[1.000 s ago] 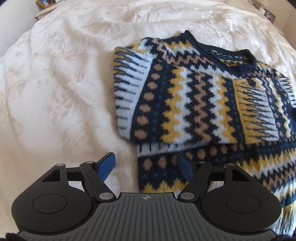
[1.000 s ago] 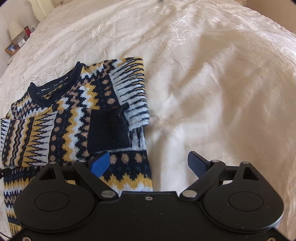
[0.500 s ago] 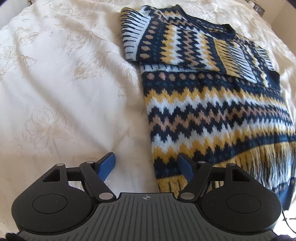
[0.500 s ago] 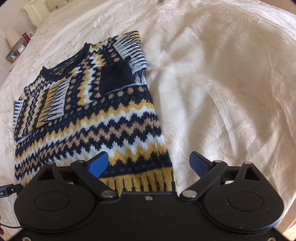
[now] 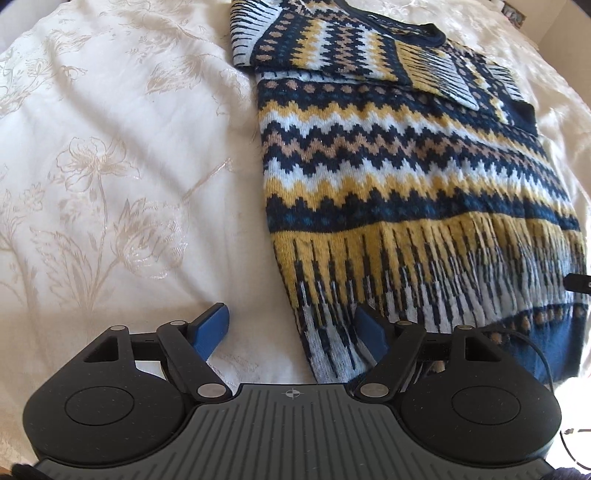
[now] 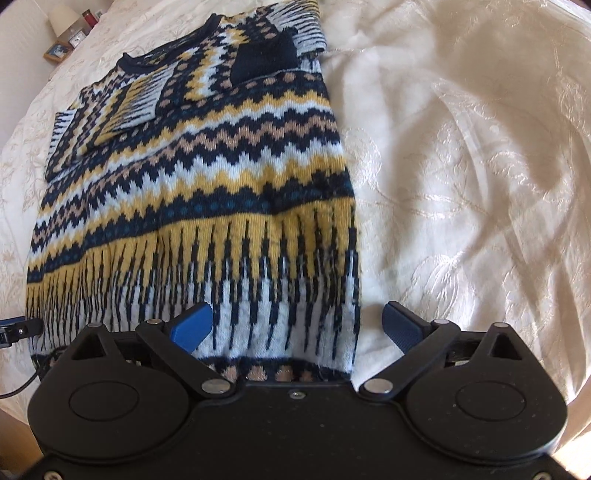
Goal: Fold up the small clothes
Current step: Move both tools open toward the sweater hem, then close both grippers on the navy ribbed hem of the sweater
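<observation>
A knitted sweater (image 5: 399,177) in navy, yellow, white and tan zigzags lies flat on the bed, both sleeves folded across its chest, its collar at the far end. My left gripper (image 5: 293,328) is open at the sweater's near left hem corner, one blue finger over the bedspread, the other over the knit. In the right wrist view the same sweater (image 6: 207,177) fills the left half. My right gripper (image 6: 297,326) is open astride the near right hem corner. Neither gripper holds cloth.
A cream embroidered bedspread (image 5: 110,184) covers the bed on all sides of the sweater, creased at the right (image 6: 461,166). A bedside shelf with a lamp, clock and picture frame (image 6: 68,35) sits beyond the far left edge. A black cable (image 6: 18,384) trails near the left.
Both grippers have drawn back from the sweater's folded sleeves to its hem end, staying open. The sweater itself has not moved.
</observation>
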{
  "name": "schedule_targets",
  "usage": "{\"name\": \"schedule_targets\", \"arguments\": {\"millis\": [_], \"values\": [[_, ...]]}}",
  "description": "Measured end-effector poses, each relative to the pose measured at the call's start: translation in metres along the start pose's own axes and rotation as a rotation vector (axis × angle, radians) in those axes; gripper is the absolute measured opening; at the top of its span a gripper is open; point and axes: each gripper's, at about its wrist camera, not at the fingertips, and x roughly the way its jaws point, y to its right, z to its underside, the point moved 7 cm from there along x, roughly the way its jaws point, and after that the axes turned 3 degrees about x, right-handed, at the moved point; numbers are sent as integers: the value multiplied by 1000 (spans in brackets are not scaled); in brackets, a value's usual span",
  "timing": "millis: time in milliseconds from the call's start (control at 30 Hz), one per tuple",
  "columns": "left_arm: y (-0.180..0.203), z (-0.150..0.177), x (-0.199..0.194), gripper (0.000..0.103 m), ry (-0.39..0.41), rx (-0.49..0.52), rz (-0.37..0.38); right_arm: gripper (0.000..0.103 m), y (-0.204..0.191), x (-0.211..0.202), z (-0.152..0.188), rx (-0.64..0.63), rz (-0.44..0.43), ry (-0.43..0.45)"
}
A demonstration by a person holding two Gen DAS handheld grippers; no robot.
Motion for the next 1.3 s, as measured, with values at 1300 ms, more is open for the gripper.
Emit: {"name": "schedule_targets", "arguments": {"millis": [1300], "values": [[44,86,-11,84,66,-47,-33,103,20,3,65,-99,-169,-55]]}}
